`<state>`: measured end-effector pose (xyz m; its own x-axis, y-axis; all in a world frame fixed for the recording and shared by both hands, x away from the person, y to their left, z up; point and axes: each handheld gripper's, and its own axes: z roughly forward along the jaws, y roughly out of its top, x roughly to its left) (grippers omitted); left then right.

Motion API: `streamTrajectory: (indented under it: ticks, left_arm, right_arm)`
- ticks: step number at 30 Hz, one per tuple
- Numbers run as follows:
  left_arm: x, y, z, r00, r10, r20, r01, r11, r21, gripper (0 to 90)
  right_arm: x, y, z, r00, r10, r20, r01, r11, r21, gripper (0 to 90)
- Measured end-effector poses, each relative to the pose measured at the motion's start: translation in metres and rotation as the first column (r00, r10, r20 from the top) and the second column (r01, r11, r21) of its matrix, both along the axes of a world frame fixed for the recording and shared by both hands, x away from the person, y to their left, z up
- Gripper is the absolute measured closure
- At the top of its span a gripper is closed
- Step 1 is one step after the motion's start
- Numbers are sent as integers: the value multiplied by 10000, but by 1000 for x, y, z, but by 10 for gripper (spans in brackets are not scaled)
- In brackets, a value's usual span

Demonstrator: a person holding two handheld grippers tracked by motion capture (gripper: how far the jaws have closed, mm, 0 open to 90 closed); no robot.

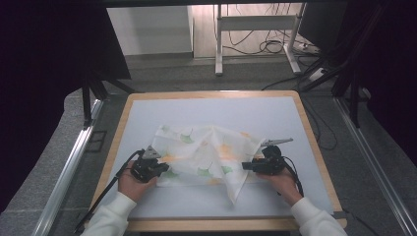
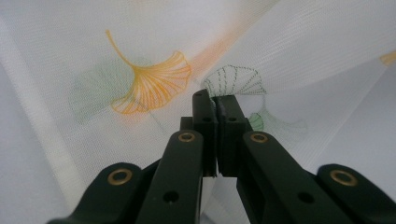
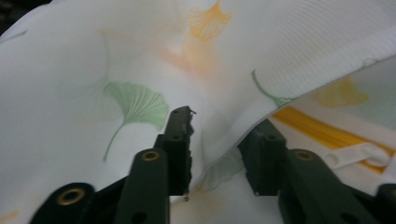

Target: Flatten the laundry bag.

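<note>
Thin cloth (image 1: 206, 155), soft: my left gripper (image 2: 215, 100) pinches its edge; right gripper (image 3: 219, 135), fingers apart, seemingly straddles a fold.

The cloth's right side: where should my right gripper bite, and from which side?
Grip the raised edge fold of the cloth that already hangs between the right gripper jaws. Come in level from the cloth's right, since that edge stands clear of the table while the left gripper pinches the opposite side.
</note>
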<state>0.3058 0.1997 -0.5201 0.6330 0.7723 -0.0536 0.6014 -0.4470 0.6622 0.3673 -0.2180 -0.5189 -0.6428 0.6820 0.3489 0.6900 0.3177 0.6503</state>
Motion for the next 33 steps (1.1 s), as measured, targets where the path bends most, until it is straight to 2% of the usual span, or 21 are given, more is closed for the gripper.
streamTrajectory:
  ticks: [3, 8, 10, 12, 13, 14, 15, 17, 18, 19, 20, 24, 27, 33]
  left_arm:
    - [0, 0, 0, 10000, -16, -10, 16, 10000, 12, 893]
    - [-2, 1, 1, 10000, -24, 62, 24, 10000, -26, 893]
    - [-3, 1, 3, 9999, -3, 158, 4, 10000, -98, 893]
    - [-3, 1, 4, 9998, -11, 199, 13, 9999, -121, 893]
    - [-4, 1, 7, 9995, -27, 299, 32, 9998, -184, 893]
    - [-4, 1, 7, 9995, -27, 299, 32, 9998, -184, 893]
    - [-5, 2, 11, 9989, -48, 469, 62, 9995, -296, 893]
    - [-5, 1, 13, 9985, -64, 537, 83, 9993, -358, 893]
    - [-7, 1, 17, 9978, -85, 651, 113, 9990, -426, 893]
    - [-7, 1, 17, 9978, -85, 651, 113, 9990, -426, 893]
    - [-9, 1, 20, 9971, -127, 756, 166, 9985, -515, 893]
    - [-11, 1, 26, 9962, -177, 853, 248, 9963, -826, 893]
    - [-11, 0, 30, 9951, -172, 976, 271, 9946, -1005, 893]
    - [-13, -1, 31, 9945, -279, 1012, 377, 9946, -963, 894]
  right_arm:
    - [4, 0, -1, 9999, -116, -62, 117, 9998, 146, 757]
    - [-4, 5, 1, 9990, 429, -85, -430, 9990, -131, 827]
    - [-13, 7, 8, 9962, 838, 249, -831, 9962, -253, 864]
    - [-15, 8, 11, 9952, 919, 334, -911, 9955, -253, 868]
    - [-19, 7, 20, 9916, 1136, 625, -1132, 9935, -105, 871]
    - [-19, 7, 20, 9916, 1136, 625, -1132, 9935, -105, 871]
    - [-22, 6, 30, 9877, 1268, 914, -1278, 9918, 51, 872]
    - [-23, 6, 34, 9866, 1289, 998, -1310, 9913, 145, 872]
    - [-25, 4, 45, 9820, 1366, 1302, -1425, 9891, 377, 872]
    - [-25, 4, 45, 9820, 1366, 1302, -1425, 9891, 377, 872]
    - [-27, 0, 53, 9795, 1359, 1490, -1454, 9879, 547, 872]
    - [-29, -6, 65, 9763, 1280, 1745, -1443, 9860, 837, 871]
    - [-27, -10, 67, 9780, 1162, 1730, -1334, 9868, 918, 870]
    - [-25, -11, 60, 9800, 1289, 1514, -1435, 9856, 894, 871]
